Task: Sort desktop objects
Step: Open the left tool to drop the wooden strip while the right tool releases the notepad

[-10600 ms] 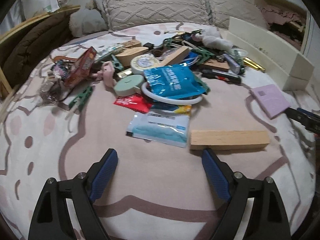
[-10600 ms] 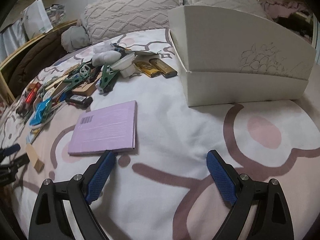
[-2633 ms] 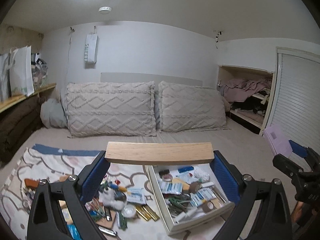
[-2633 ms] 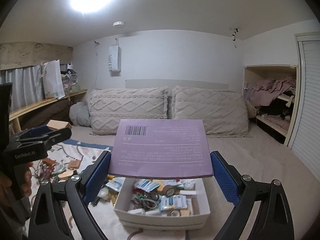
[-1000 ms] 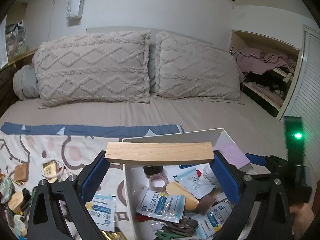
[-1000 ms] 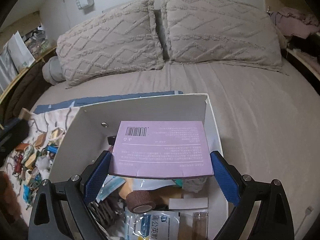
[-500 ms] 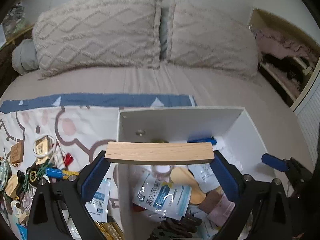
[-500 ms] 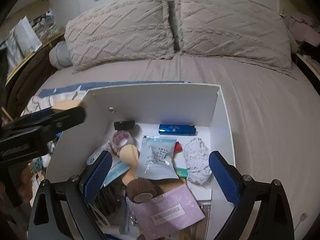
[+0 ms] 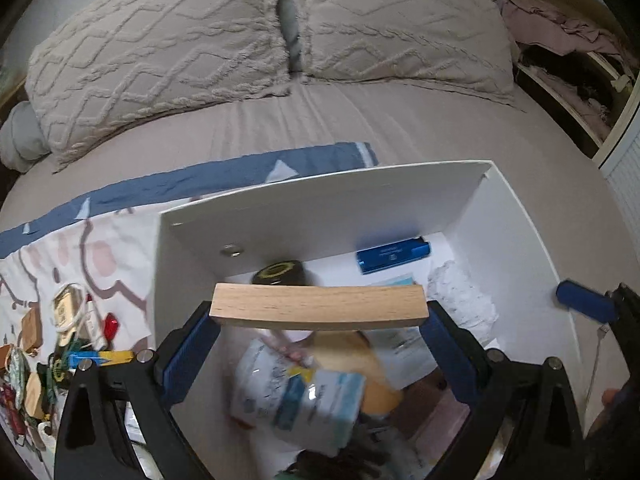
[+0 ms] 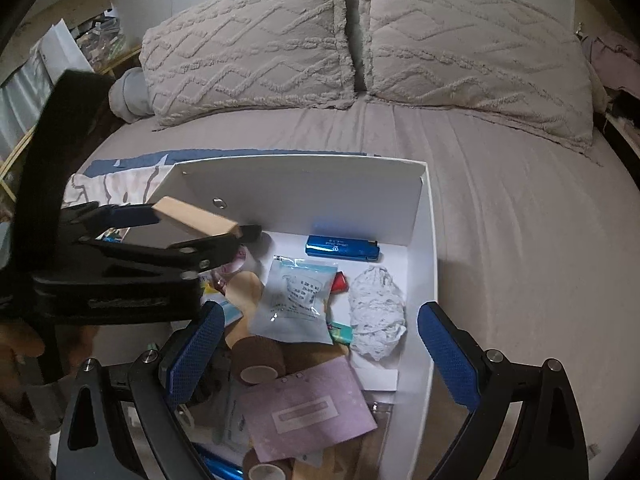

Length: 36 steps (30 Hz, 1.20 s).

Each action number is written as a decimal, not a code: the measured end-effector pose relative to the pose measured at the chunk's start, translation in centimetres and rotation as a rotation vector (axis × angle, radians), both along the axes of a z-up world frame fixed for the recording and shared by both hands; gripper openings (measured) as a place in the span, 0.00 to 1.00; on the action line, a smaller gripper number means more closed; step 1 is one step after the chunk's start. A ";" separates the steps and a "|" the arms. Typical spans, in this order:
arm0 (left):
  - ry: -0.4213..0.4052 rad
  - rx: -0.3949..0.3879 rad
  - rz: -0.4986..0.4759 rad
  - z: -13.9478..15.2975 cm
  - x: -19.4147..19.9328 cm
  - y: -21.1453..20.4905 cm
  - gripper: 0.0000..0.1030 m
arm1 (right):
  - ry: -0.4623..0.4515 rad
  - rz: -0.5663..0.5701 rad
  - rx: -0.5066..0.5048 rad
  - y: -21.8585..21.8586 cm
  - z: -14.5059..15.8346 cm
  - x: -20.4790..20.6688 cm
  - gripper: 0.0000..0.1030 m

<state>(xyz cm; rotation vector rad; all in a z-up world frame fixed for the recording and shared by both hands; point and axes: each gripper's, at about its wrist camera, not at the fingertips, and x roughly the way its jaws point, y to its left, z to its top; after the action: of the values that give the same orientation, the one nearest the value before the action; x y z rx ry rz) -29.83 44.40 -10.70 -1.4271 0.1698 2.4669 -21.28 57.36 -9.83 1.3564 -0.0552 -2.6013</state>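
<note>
My left gripper (image 9: 318, 354) is shut on a long wooden block (image 9: 318, 306) and holds it above the open white box (image 9: 320, 204). From the right wrist view the block (image 10: 194, 216) hangs over the box's left part. My right gripper (image 10: 318, 354) is open and empty above the box (image 10: 296, 184). A purple booklet (image 10: 310, 408) lies inside near the front, among a blue lighter (image 10: 342, 249), a pale sachet (image 10: 298, 300), crumpled white tissue (image 10: 376, 312) and brown tape rolls (image 10: 258, 364).
The box sits on a bed with two knitted pillows (image 10: 248, 40) behind it. Left of the box, several small objects (image 9: 52, 344) lie scattered on a patterned cloth (image 9: 100, 248). A shelf with clothes (image 9: 560, 52) is at the right.
Both grippers carried their objects from the cloth to the box. The right gripper opened and the purple booklet dropped into the box. The left gripper moved lower over the box with the block.
</note>
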 end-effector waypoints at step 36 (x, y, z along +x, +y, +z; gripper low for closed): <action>-0.080 0.128 0.058 -1.1 -1.2 -0.7 1.00 | -0.018 0.095 0.030 -2.4 0.2 0.3 0.94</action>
<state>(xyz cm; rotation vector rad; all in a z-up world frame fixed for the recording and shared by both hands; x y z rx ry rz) -31.03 43.73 -11.80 -1.4918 -0.0453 2.4131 -21.01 54.93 -9.61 1.3580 0.0453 -2.5213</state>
